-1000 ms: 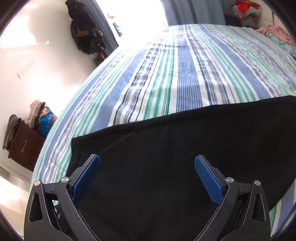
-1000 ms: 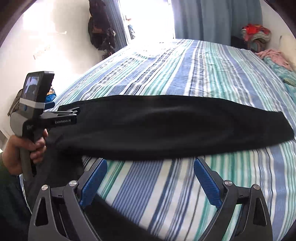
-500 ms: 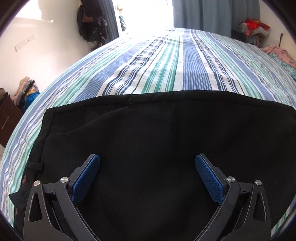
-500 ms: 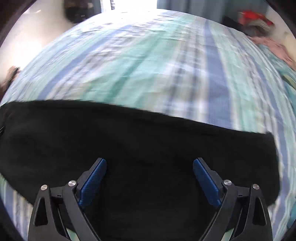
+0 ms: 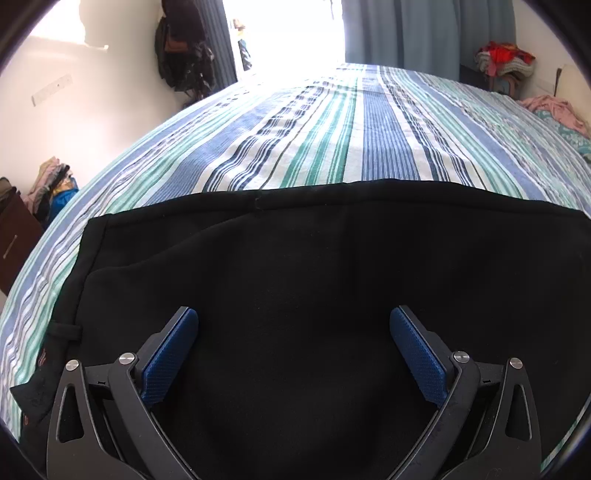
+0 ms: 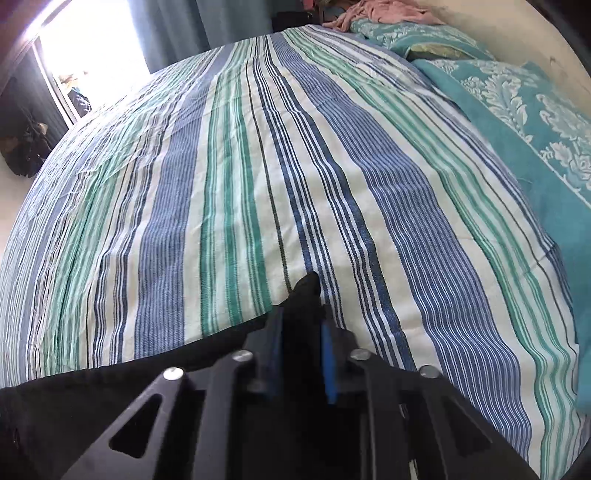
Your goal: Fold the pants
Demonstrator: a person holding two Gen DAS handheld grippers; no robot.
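Observation:
Black pants (image 5: 295,266) lie flat across the near part of a striped bed (image 5: 332,129). In the left wrist view their waist end with a belt loop is at the left. My left gripper (image 5: 293,339) is open and hovers over the middle of the waist part, holding nothing. In the right wrist view my right gripper (image 6: 301,325) is shut on a pinch of the black pants fabric (image 6: 304,291), which pokes out between the blue pads. The rest of the pants (image 6: 92,398) trail off to the lower left.
The blue, green and white striped bedspread (image 6: 258,166) stretches far ahead. Teal patterned pillows (image 6: 517,110) lie along the right. A bright doorway (image 5: 288,33), hanging dark clothes (image 5: 184,48) and clothes piles (image 5: 502,59) stand beyond the bed.
My right gripper has gone from open above the pants to shut on the pants end, now facing the pillows. My left gripper has stayed open over the waist part, which shifted slightly.

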